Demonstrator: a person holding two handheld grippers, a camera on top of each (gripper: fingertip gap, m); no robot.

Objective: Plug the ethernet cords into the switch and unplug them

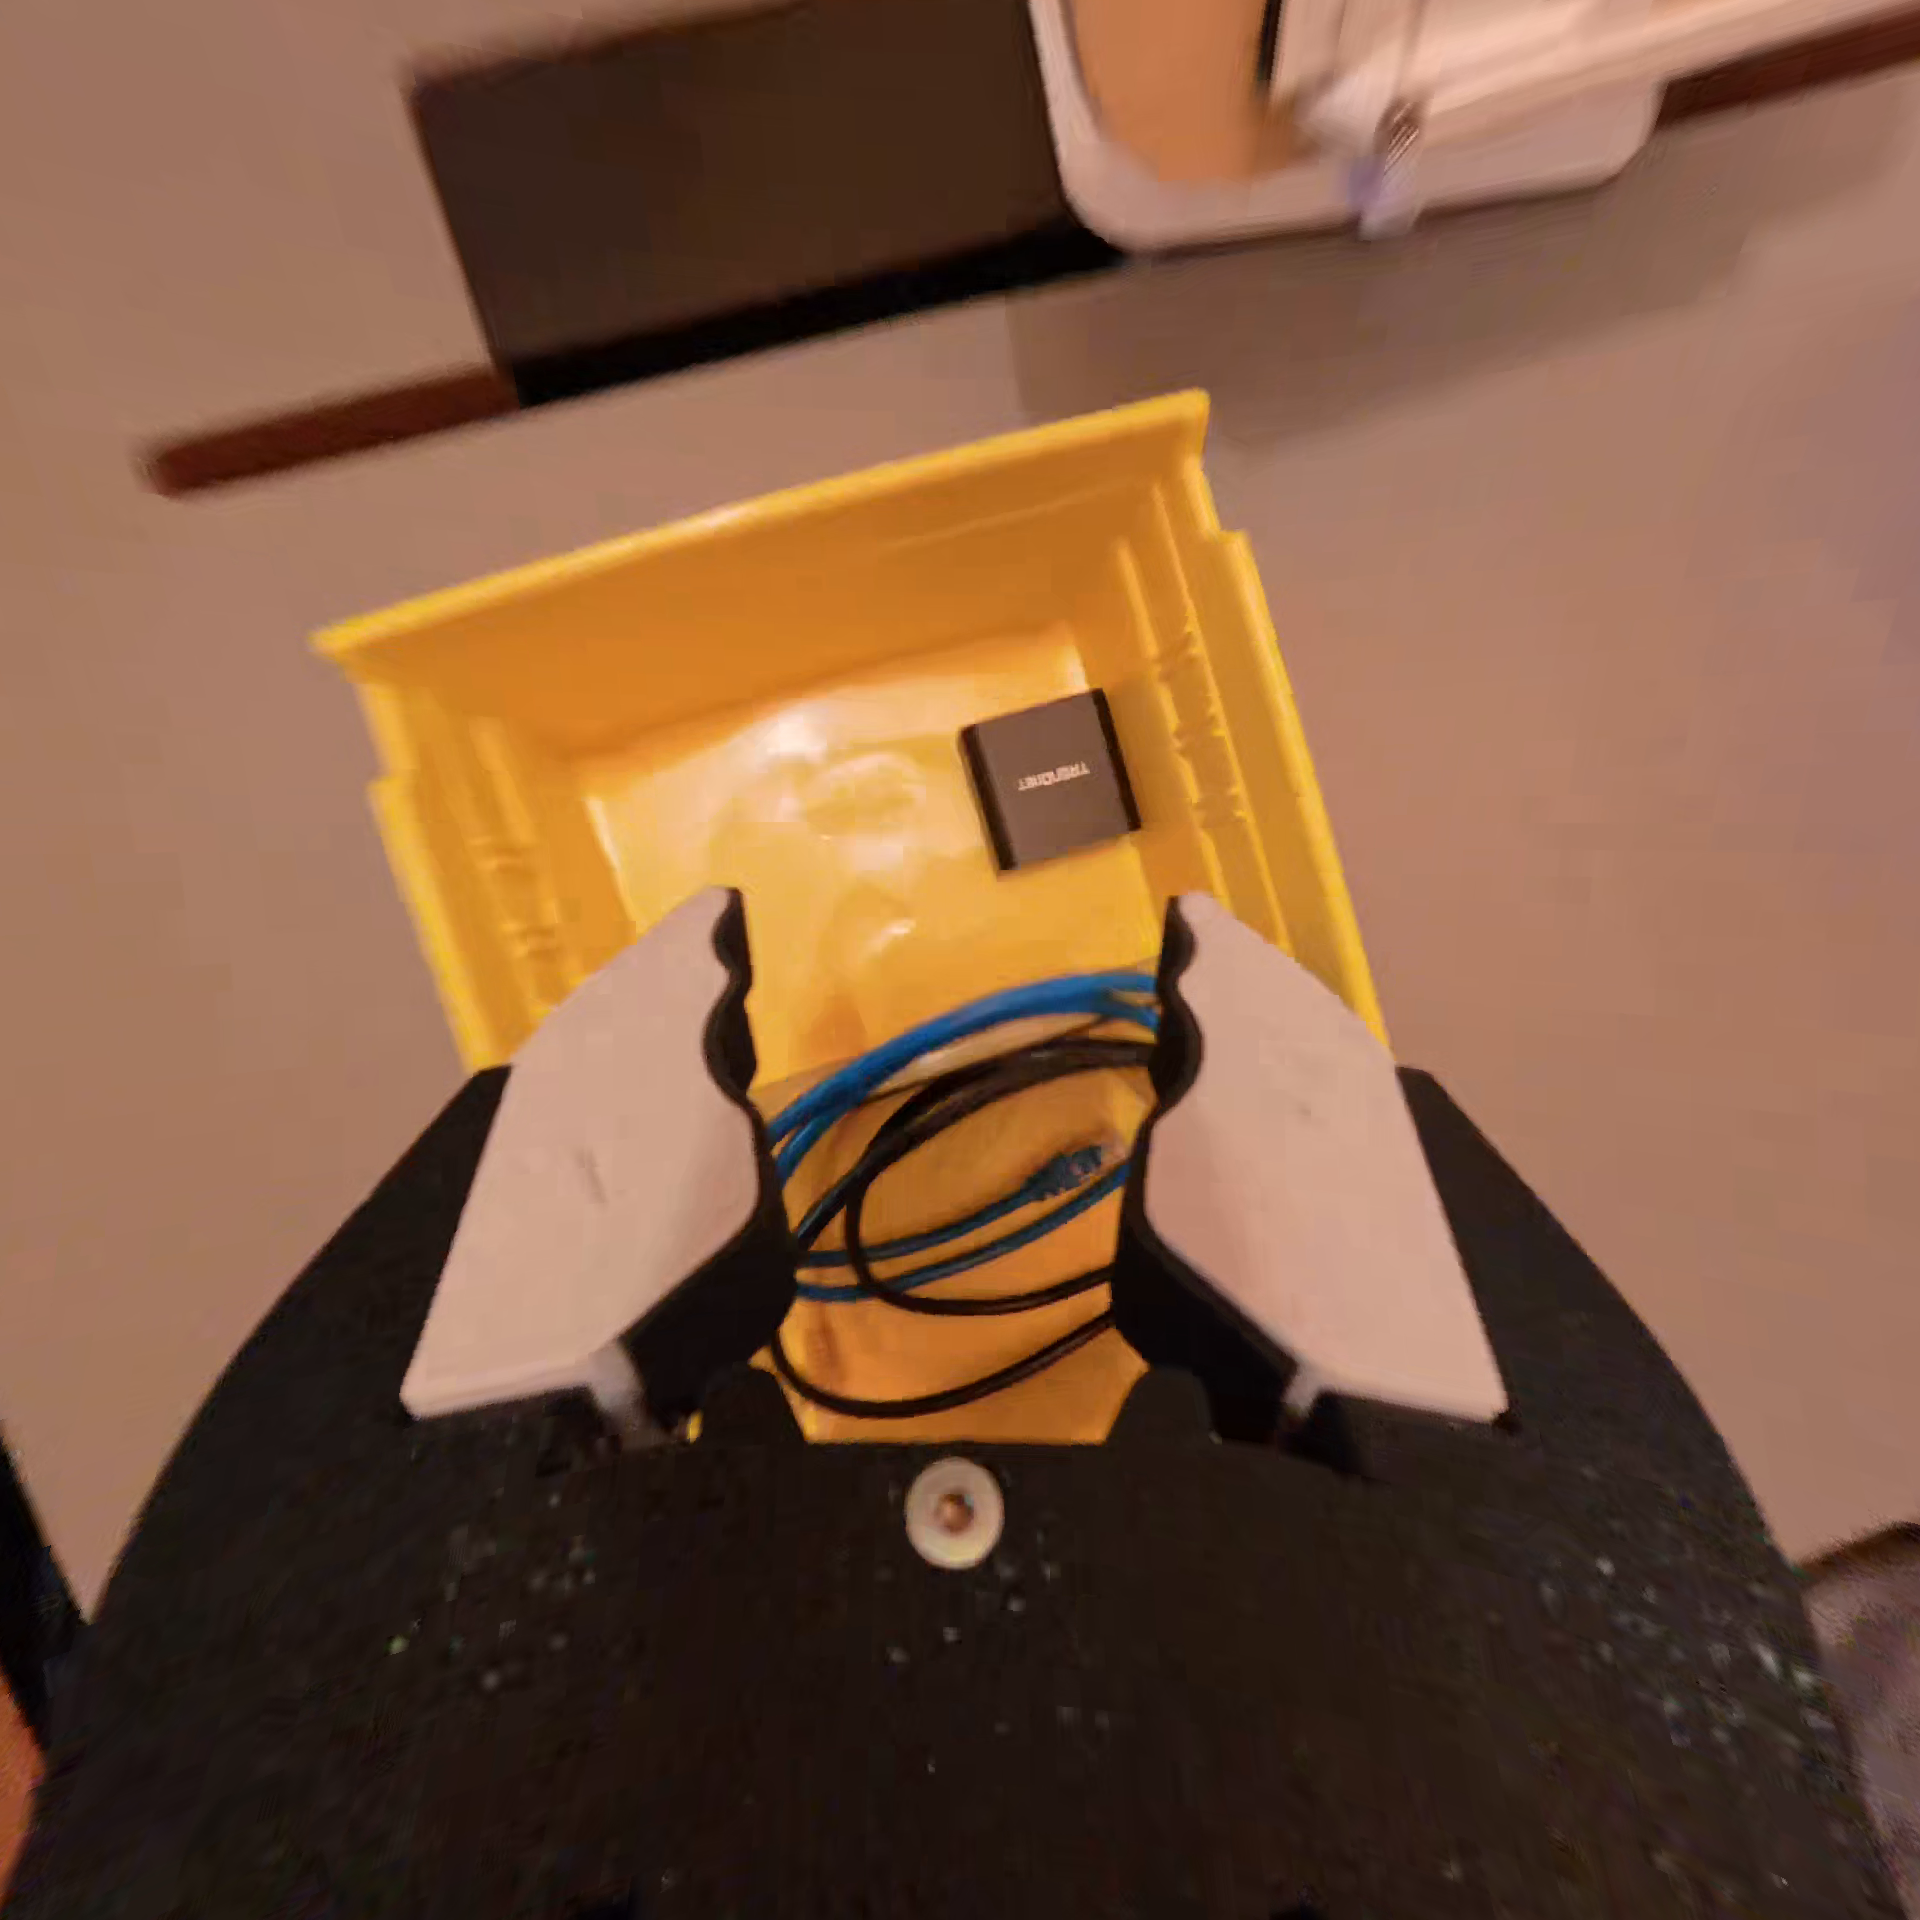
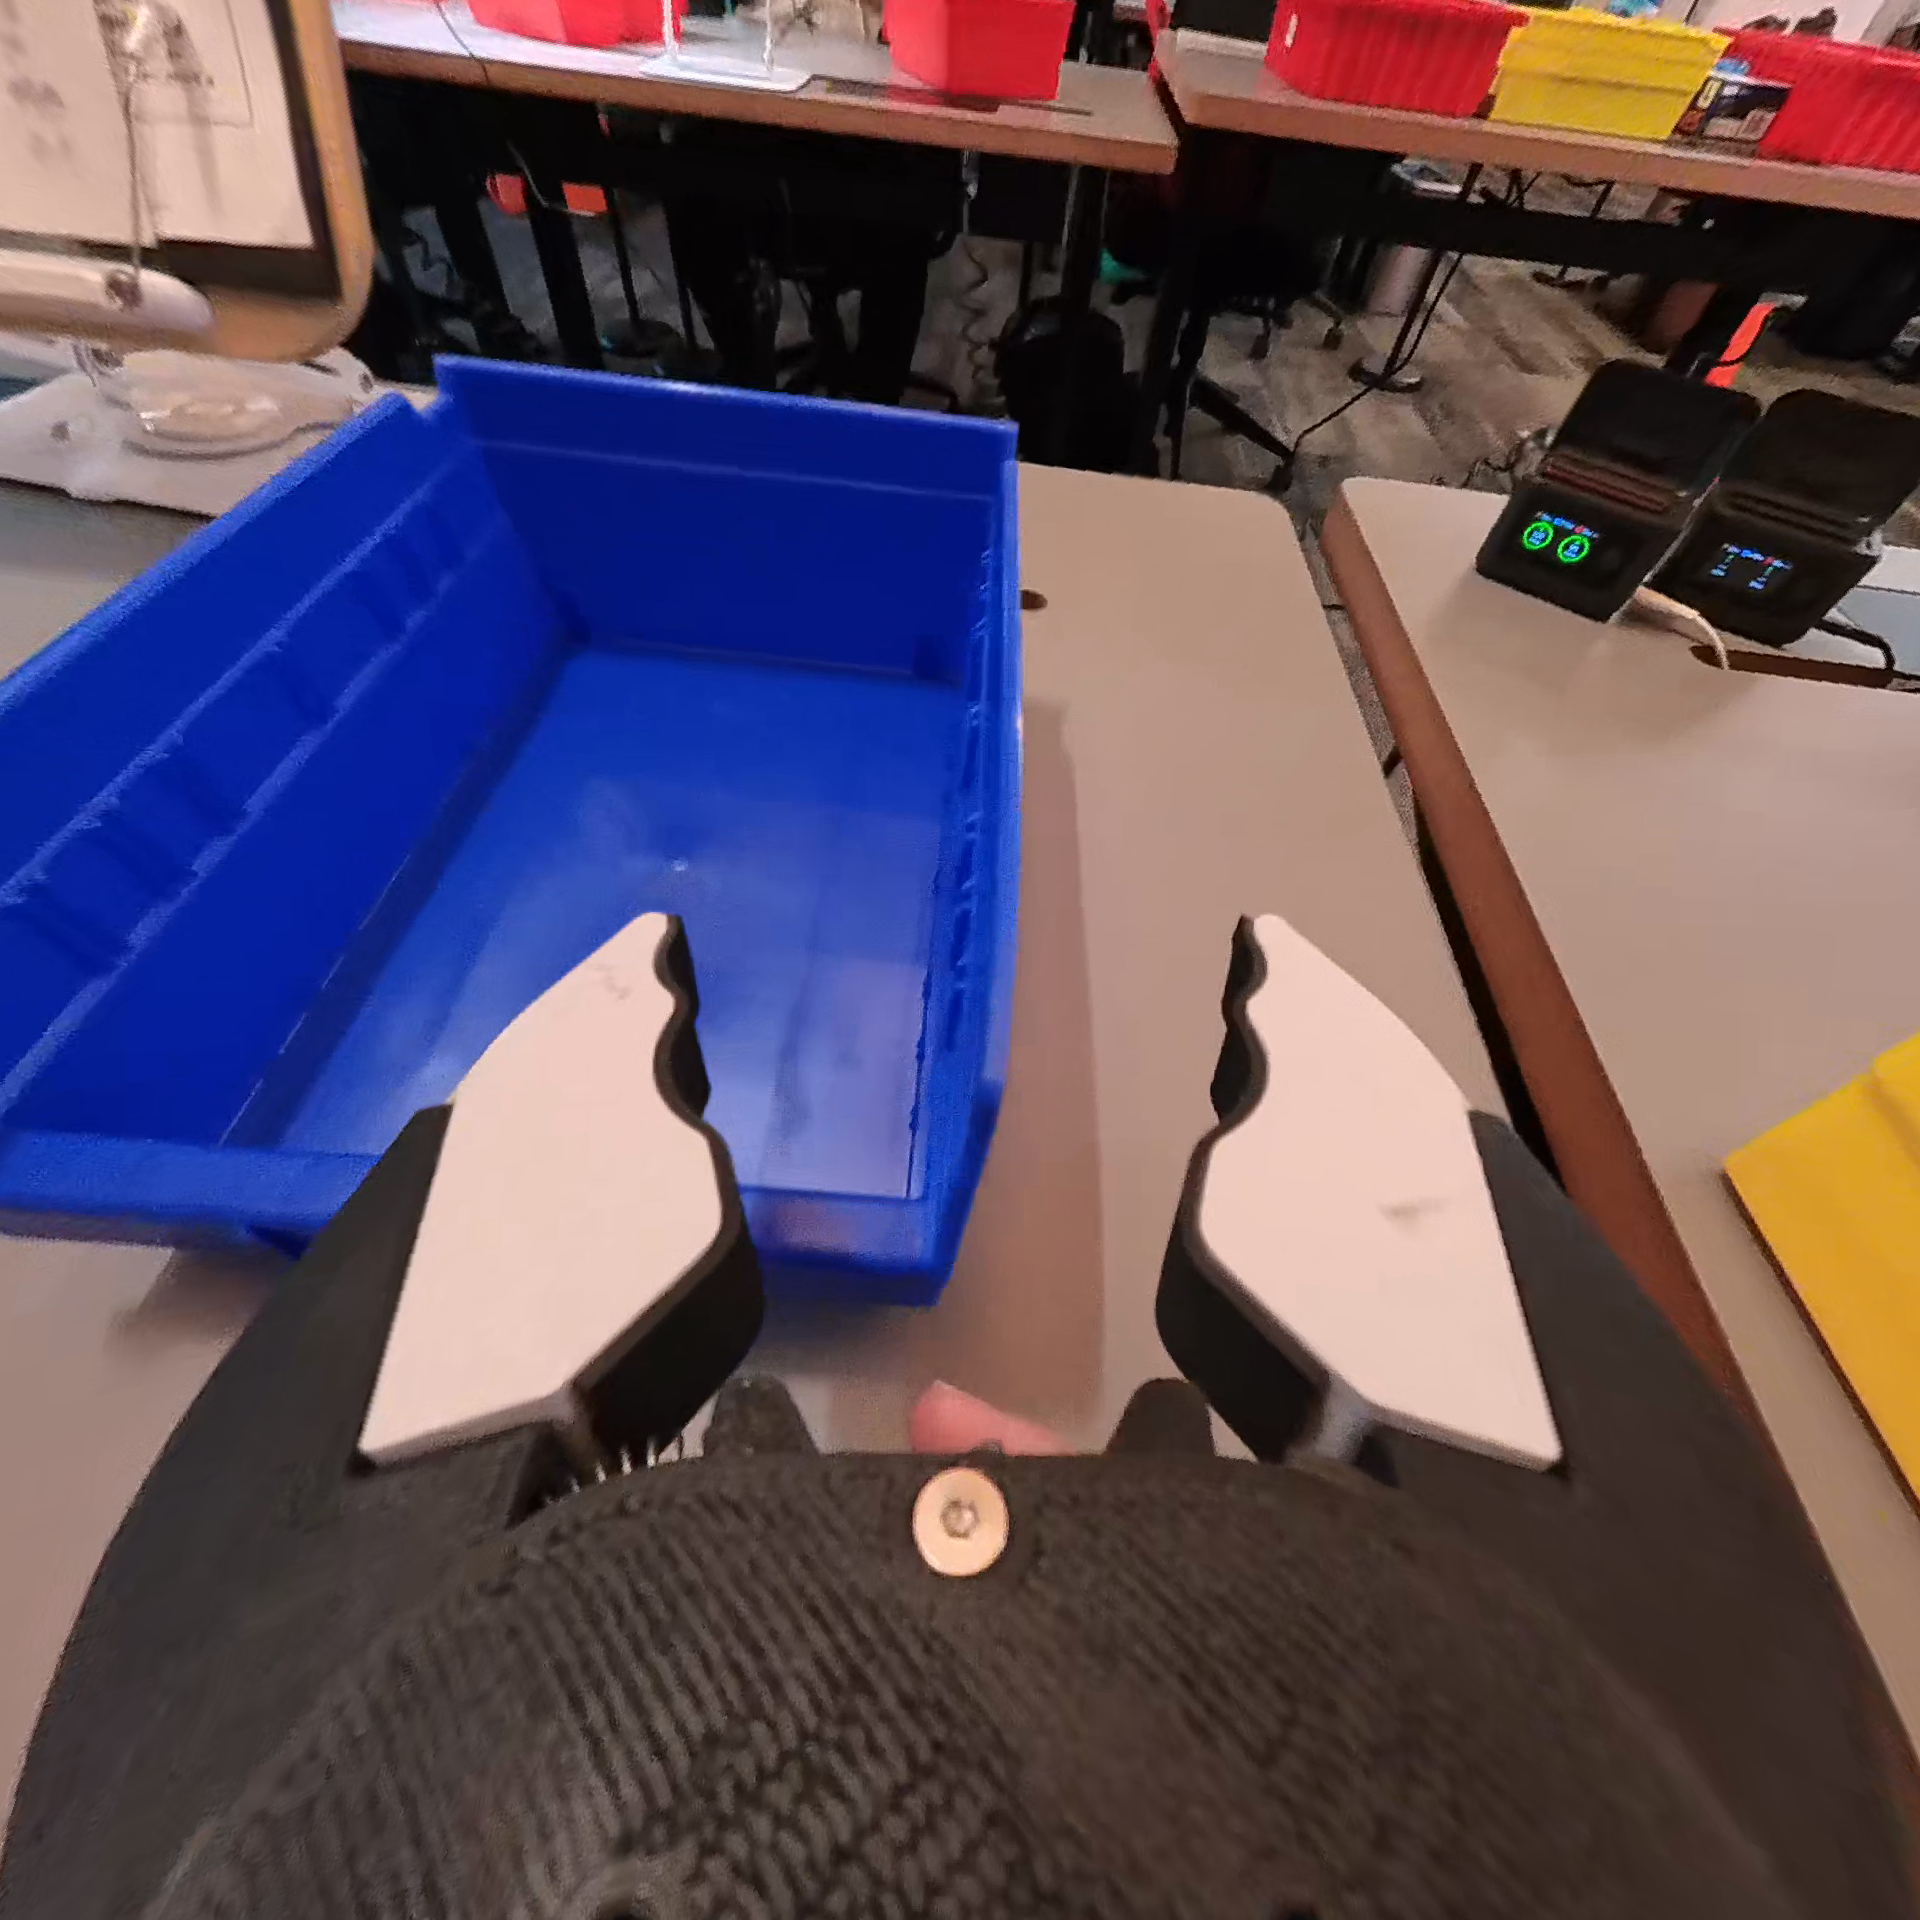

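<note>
In the left wrist view a yellow bin [image 1: 727, 582] sits on a grey table. Inside it, a small black switch [image 1: 1049, 777] lies at the far right. A coiled blue ethernet cord [image 1: 966, 1023] and a coiled black cord [image 1: 935, 1299] lie at the near end. My left gripper [image 1: 951, 914] is open and empty, hovering above the cords. In the right wrist view my right gripper [image 2: 956, 935] is open and empty. It hovers over the near right corner of an empty blue bin [image 2: 727, 520].
A white device [image 1: 1351, 114] and a dark panel [image 1: 727, 187] stand beyond the yellow bin. Two black units with lit displays [image 2: 1662, 520] sit on the neighbouring table. A yellow bin's corner [image 2: 1849, 1195] shows at right. Red and yellow bins [image 2: 1455, 52] line the far tables. One gripper's finger ends stand about 70 centimetres off the other's. The small black switch [image 1: 1049, 777] sits 15 centimetres or so from the ends of my left fingers.
</note>
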